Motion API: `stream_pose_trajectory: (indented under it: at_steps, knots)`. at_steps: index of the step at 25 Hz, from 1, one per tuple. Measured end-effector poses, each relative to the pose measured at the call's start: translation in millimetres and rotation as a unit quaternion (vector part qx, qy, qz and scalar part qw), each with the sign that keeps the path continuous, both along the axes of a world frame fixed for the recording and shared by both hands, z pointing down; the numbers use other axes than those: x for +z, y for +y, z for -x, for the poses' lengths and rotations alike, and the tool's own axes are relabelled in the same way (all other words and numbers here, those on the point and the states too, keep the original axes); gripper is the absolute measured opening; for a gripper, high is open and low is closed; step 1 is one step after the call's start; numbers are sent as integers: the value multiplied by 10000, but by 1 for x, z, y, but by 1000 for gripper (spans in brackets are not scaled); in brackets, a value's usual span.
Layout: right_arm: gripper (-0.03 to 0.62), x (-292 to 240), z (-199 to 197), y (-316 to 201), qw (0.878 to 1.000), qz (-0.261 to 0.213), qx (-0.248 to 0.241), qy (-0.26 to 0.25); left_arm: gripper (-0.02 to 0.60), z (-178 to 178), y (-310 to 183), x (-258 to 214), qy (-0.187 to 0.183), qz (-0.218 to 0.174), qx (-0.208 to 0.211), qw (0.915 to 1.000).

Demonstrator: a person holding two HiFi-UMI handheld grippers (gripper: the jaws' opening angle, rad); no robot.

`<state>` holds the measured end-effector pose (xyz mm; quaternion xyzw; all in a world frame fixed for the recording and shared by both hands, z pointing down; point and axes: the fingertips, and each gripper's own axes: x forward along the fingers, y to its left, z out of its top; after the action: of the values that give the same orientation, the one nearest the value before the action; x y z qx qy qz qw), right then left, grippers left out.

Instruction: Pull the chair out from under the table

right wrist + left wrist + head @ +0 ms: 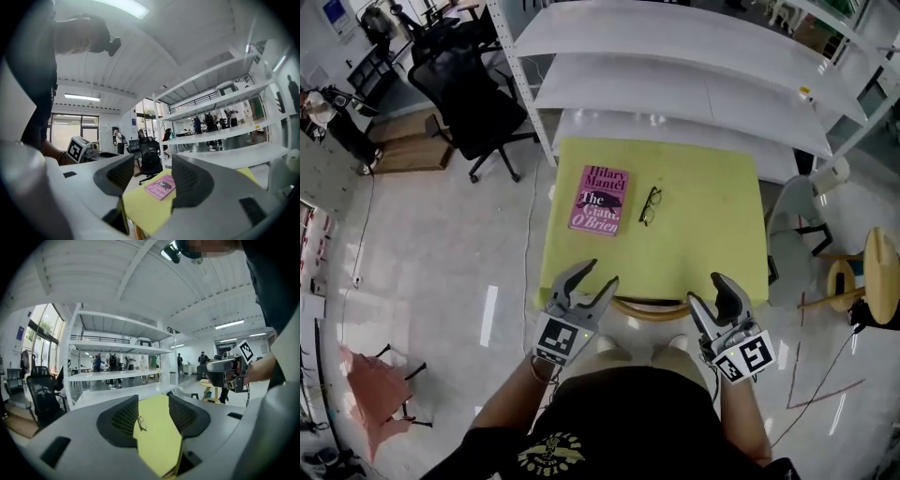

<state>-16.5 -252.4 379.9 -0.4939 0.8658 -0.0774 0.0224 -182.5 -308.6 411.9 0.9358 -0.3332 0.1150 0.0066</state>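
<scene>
**Ana:** Chair (652,308) first: where is it?

**Ben:** Tucked under the table (703,244). Only a curved wooden rail shows, peeping out at the middle of the table's near edge. The seat and legs are hidden beneath the top.

**Ana:** And the grippers?

**Ben:** Both are released. The left gripper (602,272) hovers at the table's near edge, just left of the rail, and the right gripper (705,287) hovers just right of it. Each has its jaws spread, with nothing between them. The table top shows through the gap, and neither gripper seems to touch the rail.

**Ana:** So the step in hand is taking hold?

**Ben:** I'd say so. Each gripper should come down onto the rail, one on either side of its middle, and close around the wood itself, not the table's edge.

**Ana:** Then pull?

**Ben:** Straight back from the table, with both hands at the same pace. A lopsided pull would likely swing the chair and catch a table leg. Keeping the pull low and level should make it slide, not tip.

**Ana:** Anything to watch on top?

**Ben:** A book (599,199) and glasses (650,205) lie toward the table's far side. A bump to the table could shift them.
</scene>
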Motion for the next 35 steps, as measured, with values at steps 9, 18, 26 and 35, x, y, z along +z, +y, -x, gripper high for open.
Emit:
stream_pose_trajectory:
  at_steps: [9, 18, 26, 35]
  knots:
    - [219, 7, -31, 24, 9983, 251, 493, 191, 186, -42, 1, 7, -92, 88, 600, 9981]
    - [219, 50, -35, -2, 9956, 622, -243, 655, 189, -59, 0, 57, -476, 518, 486, 9963]
    - [222, 136, -9, 9, 9705, 761, -1591, 1646, 189, -59, 29, 153, -1128, 974, 633, 9868]
    - [227, 247, -6, 36, 9433, 1930, -2234, 1519, 190, -93, 75, 253, -1917, 1082, 1550, 9631]
